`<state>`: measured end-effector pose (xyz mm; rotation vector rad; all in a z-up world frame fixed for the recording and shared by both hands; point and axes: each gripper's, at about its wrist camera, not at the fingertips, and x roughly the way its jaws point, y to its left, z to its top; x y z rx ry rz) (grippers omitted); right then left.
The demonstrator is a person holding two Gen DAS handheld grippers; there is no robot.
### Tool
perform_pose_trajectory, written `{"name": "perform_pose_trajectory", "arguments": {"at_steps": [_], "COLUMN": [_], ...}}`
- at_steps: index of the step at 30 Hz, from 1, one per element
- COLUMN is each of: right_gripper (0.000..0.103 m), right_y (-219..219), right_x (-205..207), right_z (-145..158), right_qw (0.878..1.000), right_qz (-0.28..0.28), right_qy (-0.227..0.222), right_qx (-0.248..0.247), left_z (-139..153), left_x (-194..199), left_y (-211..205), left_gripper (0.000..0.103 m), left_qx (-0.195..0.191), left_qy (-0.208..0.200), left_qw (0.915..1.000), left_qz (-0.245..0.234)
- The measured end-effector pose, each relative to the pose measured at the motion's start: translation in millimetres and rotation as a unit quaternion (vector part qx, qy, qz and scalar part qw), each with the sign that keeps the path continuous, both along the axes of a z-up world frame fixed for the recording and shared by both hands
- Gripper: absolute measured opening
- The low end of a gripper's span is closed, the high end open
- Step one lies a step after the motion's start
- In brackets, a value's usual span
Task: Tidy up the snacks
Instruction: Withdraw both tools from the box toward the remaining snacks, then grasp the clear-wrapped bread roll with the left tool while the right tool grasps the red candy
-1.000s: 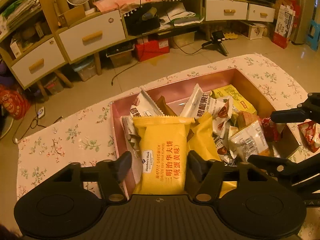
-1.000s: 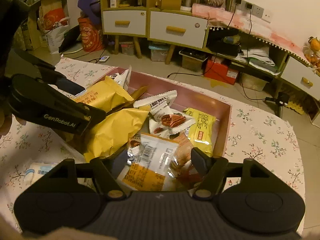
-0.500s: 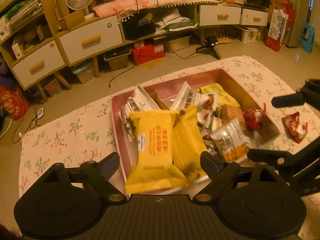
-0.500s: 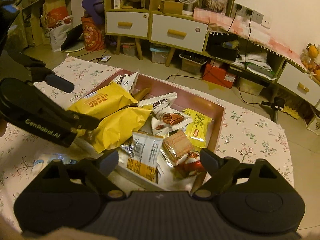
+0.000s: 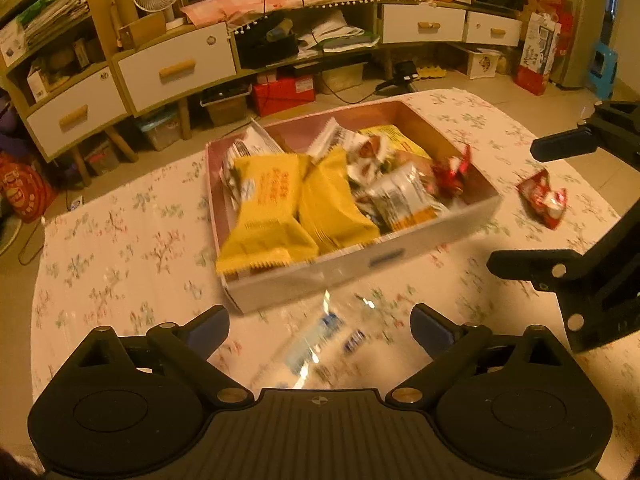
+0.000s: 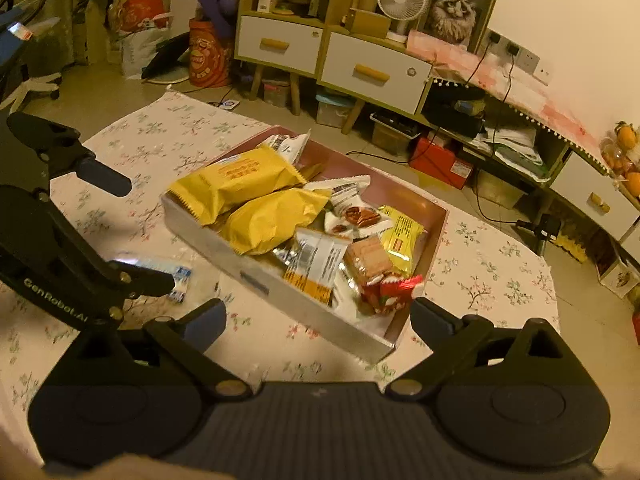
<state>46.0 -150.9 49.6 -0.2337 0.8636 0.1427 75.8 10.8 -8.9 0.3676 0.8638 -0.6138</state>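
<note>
Over a floral tablecloth (image 5: 120, 248), I hold both grippers just short of the pink box (image 5: 400, 256) crammed with snacks: two yellow sandwich-wafer packs (image 5: 272, 208) at one end, a pecan packet (image 6: 356, 216) and a red candy wrapper (image 6: 394, 286) toward the other. My left gripper (image 5: 320, 326) and right gripper (image 6: 318, 318) have just been opening; both sets of jaws now stand wide with nothing between them. Two snacks remain outside the box: a blurred blue-and-clear packet (image 5: 320, 340) just below my left fingers, and a red packet (image 5: 544, 200) lying apart on the cloth. I judge the next pick should be the near packet, taken across its narrow width, square-on, before lifting.
</note>
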Motion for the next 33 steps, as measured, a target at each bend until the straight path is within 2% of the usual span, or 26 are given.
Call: {"name": "perform_pose_trajectory", "arguments": {"at_steps": [10, 14, 16, 20, 24, 33], "right_gripper": [0.102, 0.102, 0.102, 0.102, 0.102, 0.102], "right_y": [11, 14, 16, 17, 13, -4], "right_x": [-34, -43, -45, -48, -47, -44], "right_z": [-6, -17, -25, -38, -44, -50], "right_qw": [1.000, 1.000, 1.000, 1.000, 0.999, 0.999], "right_qz": [0.005, 0.008, 0.012, 0.010, -0.001, -0.030], "right_qy": [-0.006, 0.002, 0.008, 0.018, 0.028, 0.028], "right_qx": [-0.003, 0.003, -0.004, -0.019, -0.022, -0.020], "left_z": [-9, -17, -24, -39, -52, -63], "left_x": [-42, -46, -46, -45, -36, -5], "left_y": [15, 23, 28, 35, 40, 31], "left_gripper": [0.099, 0.099, 0.099, 0.099, 0.099, 0.098], "left_qx": [0.019, 0.011, 0.010, 0.030, 0.039, 0.005], "left_qy": [-0.013, -0.012, -0.009, -0.034, -0.038, -0.017], "left_qw": [0.9996, 0.9998, 0.9998, 0.9983, 0.9973, 0.9983], "left_qz": [-0.018, -0.014, -0.015, -0.035, -0.050, -0.055]}}
